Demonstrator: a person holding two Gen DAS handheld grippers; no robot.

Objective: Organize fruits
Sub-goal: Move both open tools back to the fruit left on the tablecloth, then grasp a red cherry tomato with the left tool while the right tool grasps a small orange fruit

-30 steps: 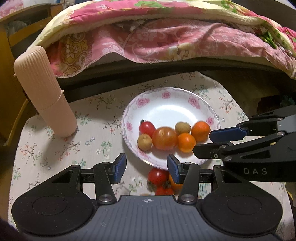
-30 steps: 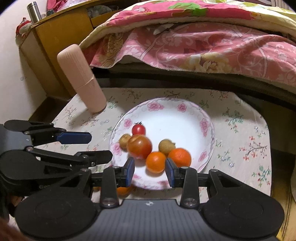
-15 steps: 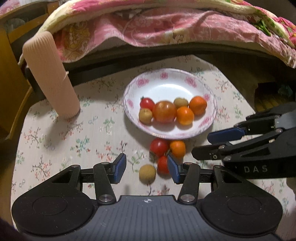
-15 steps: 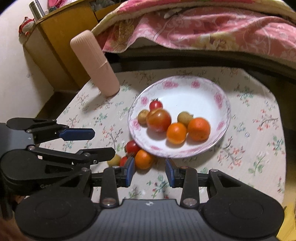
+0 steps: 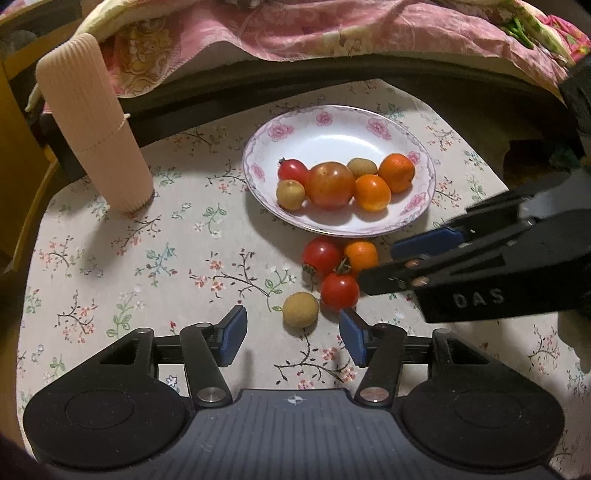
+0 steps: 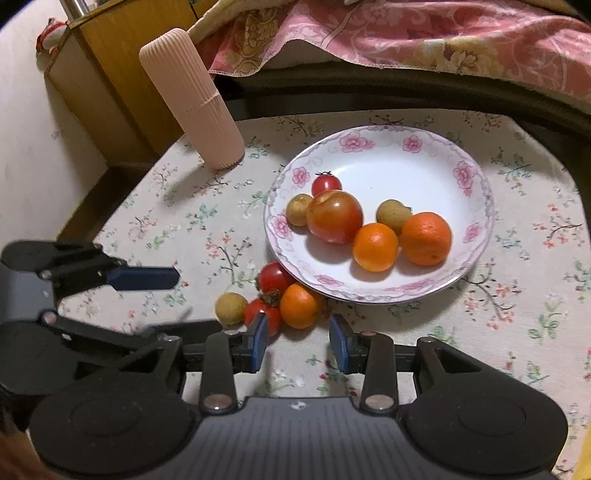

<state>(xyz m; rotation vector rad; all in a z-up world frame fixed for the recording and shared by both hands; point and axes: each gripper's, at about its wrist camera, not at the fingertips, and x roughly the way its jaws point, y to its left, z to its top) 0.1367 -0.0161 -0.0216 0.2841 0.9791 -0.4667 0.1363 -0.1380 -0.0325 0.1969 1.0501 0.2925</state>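
Note:
A white floral plate (image 5: pixel 332 136) (image 6: pixel 399 162) holds a big tomato (image 5: pixel 330 184), a small tomato (image 5: pixel 292 170), two oranges (image 5: pixel 372 192) and two brown longans. On the cloth in front of the plate lie two tomatoes (image 5: pixel 322 254) (image 5: pixel 340 291), an orange (image 5: pixel 361 254) (image 6: pixel 301 305) and a longan (image 5: pixel 300 309) (image 6: pixel 231 308). My left gripper (image 5: pixel 291 334) is open and empty, just short of the longan. My right gripper (image 6: pixel 298 341) is open and empty, just short of the loose orange.
A tall ribbed pink cylinder (image 5: pixel 94 125) (image 6: pixel 192 99) stands at the table's back left. A bed with a pink floral quilt (image 5: pixel 332 26) runs behind the table. A wooden cabinet (image 6: pixel 110 74) is at the far left. The table edge is near on the right.
Both grippers have pulled back and risen from the plate. The loose fruits in front of the plate have come into full view. Both stay open.

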